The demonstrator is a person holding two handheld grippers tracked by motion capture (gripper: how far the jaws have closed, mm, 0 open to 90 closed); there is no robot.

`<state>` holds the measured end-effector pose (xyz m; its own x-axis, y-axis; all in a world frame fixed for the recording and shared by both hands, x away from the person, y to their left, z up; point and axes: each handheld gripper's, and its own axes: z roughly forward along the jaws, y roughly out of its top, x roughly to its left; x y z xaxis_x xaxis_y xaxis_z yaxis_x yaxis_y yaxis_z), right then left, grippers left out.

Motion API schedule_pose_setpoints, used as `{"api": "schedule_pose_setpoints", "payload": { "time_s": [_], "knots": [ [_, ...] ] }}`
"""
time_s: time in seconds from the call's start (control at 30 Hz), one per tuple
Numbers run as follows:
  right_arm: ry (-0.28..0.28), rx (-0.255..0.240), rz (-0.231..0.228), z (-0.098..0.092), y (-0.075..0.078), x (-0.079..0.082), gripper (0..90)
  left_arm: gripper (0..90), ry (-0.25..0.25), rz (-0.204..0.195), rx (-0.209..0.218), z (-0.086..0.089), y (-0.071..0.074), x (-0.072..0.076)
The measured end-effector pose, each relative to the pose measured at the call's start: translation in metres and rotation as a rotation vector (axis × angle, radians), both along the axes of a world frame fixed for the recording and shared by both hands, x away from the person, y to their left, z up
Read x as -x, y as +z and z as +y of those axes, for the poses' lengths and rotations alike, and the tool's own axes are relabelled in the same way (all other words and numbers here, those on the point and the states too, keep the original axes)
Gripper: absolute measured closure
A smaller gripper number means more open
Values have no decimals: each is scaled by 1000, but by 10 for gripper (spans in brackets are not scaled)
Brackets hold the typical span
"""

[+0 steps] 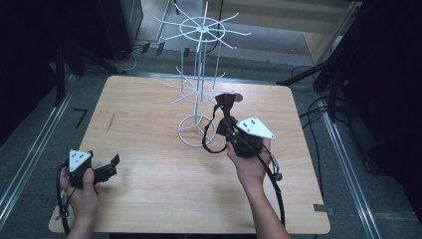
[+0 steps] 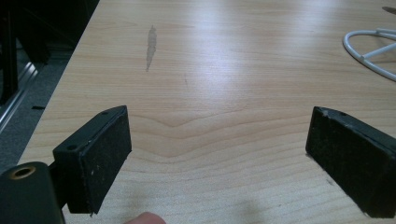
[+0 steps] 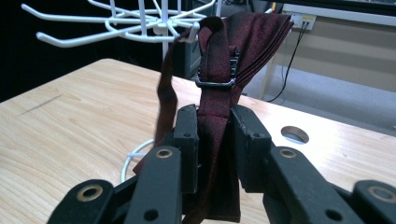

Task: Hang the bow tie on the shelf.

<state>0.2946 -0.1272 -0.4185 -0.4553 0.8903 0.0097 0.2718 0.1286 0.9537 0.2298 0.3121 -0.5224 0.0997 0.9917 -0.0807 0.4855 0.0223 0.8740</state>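
Observation:
A dark red bow tie [image 1: 225, 110] with a thin strap and a black buckle [image 3: 215, 83] is pinched between the jaws of my right gripper [image 1: 230, 133], which is shut on it. The bow tie [image 3: 219, 60] rises from the jaws to a lower arm of the white wire rack [image 1: 199, 84], its top next to a hook end. Whether it touches the hook I cannot tell. Its strap loop [image 1: 209, 142] hangs beside the rack's ring base. My left gripper [image 1: 113, 162] rests low at the table's near left, jaws wide open over bare wood [image 2: 219, 135].
The wooden table [image 1: 159, 174] has a round hole [image 1: 239, 98] behind the rack and a grey smear [image 2: 151, 44] on its left part. Metal rails and cables run along the floor at both sides. The rack's ring base [image 2: 369, 49] lies ahead of the left gripper.

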Motion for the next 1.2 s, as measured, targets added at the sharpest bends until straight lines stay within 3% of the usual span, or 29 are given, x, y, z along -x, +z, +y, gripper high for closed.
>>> {"api": "schedule_pose_setpoints", "payload": {
  "time_s": [0.8,1.2],
  "knots": [
    [8,49,86,11,-40,-9,746,74,0,0,2,0,0,0],
    [1,84,138,15,-62,-23,746,74,1,0,2,0,0,0]
  ]
}}
